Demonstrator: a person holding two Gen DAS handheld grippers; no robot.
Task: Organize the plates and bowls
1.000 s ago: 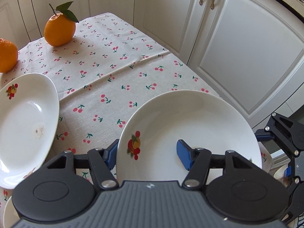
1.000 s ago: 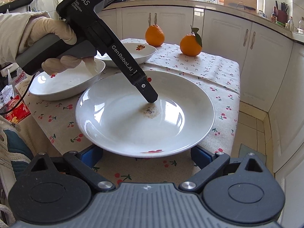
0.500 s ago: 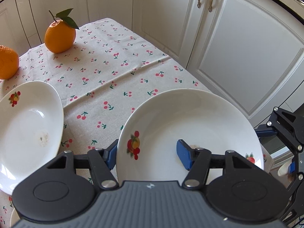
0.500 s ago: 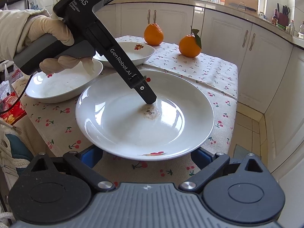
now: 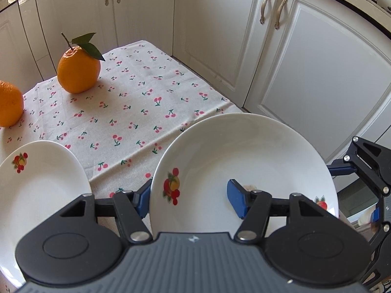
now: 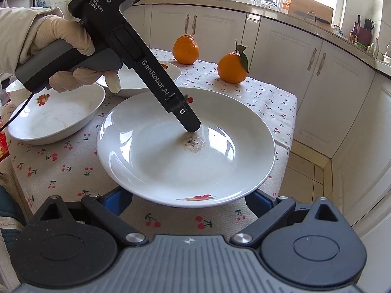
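A white plate [image 6: 171,161] with fruit prints and a brown smudge at its middle hangs a little above the cherry-print cloth [image 6: 61,168]. My left gripper [image 5: 189,197] is shut on its rim: one blue finger [image 5: 235,195] lies inside the plate, the other [image 5: 143,200] outside under the rim. The right wrist view shows that gripper [image 6: 193,124] slanting down into the plate, held by a gloved hand [image 6: 66,41]. My right gripper [image 6: 188,201] is open, its fingers spread wide below the plate's near rim; whether they touch it I cannot tell.
A shallow white dish [image 6: 56,114] sits left of the plate, another [image 6: 146,78] behind it, and a small bowl [image 6: 14,90] at the far left. Two oranges [image 6: 185,48] [image 6: 232,67] stand at the back. White cabinets [image 5: 305,73] close in past the table's right edge.
The plate has risen slightly off the cloth, with both grippers moving along with it. The left grip on the rim is unchanged.
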